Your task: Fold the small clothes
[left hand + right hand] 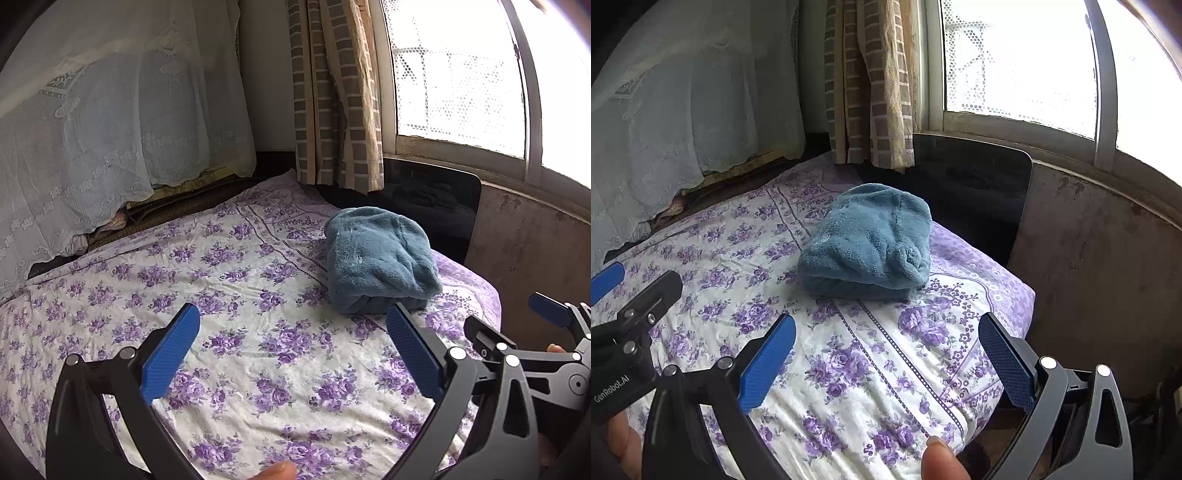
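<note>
A teal fleece garment (378, 260) lies folded into a thick bundle on the floral bedsheet (240, 295), near the bed's far right corner. My left gripper (293, 317) is open over the sheet, a short way in front of the bundle, with nothing between its blue pads (170, 350). In the right wrist view the same garment (868, 242) sits ahead of my right gripper (886, 326), which is also open and empty above the sheet (849, 369). The right gripper's frame (535, 354) shows at the right edge of the left wrist view.
A lace-covered pile (92, 147) runs along the bed's left side. A checked curtain (332, 92) hangs at the back beside a bright window (461, 74). A dark panel (971, 184) stands behind the garment, and a stained wall (1108, 277) lies past the bed's right edge.
</note>
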The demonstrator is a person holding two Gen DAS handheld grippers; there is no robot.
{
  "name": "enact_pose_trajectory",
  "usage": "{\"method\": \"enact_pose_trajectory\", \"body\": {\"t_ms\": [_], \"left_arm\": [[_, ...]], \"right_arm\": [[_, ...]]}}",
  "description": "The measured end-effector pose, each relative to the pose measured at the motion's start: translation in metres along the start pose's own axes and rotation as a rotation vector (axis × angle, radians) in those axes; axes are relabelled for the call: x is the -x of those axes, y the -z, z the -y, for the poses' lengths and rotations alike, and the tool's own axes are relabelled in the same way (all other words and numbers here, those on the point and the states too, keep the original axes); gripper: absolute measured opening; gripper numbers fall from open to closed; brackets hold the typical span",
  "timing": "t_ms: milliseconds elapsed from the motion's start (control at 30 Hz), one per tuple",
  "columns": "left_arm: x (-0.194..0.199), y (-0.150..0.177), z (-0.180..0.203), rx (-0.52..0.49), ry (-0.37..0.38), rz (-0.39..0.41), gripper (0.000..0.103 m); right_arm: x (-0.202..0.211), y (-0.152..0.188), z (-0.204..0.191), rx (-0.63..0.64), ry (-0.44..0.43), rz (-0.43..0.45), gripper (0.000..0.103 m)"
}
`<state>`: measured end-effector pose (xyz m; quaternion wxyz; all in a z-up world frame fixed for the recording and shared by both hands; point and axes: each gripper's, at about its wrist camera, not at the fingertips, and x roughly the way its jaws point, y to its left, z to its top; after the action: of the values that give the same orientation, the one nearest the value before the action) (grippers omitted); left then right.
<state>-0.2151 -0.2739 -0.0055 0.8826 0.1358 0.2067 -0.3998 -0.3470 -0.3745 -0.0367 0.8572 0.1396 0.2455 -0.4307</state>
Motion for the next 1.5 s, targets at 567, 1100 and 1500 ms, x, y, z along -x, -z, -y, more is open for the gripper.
{"method": "enact_pose_trajectory", "body": {"t_ms": [567,1100,1500], "left_arm": [[-0.007,0.002,0.000,0.002,-0.010,-0.017,0.098],[-0.007,0.002,0.000,0.006,-0.005,-0.021,0.098],[-0.006,0.003,0.003,0.003,-0.004,-0.016,0.098]], "right_arm": [[0.008,0.001,0.003,-0.034,-0.039,0.022,0.100],[0.007,0.002,0.004,-0.041,-0.044,0.018,0.100],[0.007,0.003,0.007,-0.055,-0.041,0.024,0.100]]}}
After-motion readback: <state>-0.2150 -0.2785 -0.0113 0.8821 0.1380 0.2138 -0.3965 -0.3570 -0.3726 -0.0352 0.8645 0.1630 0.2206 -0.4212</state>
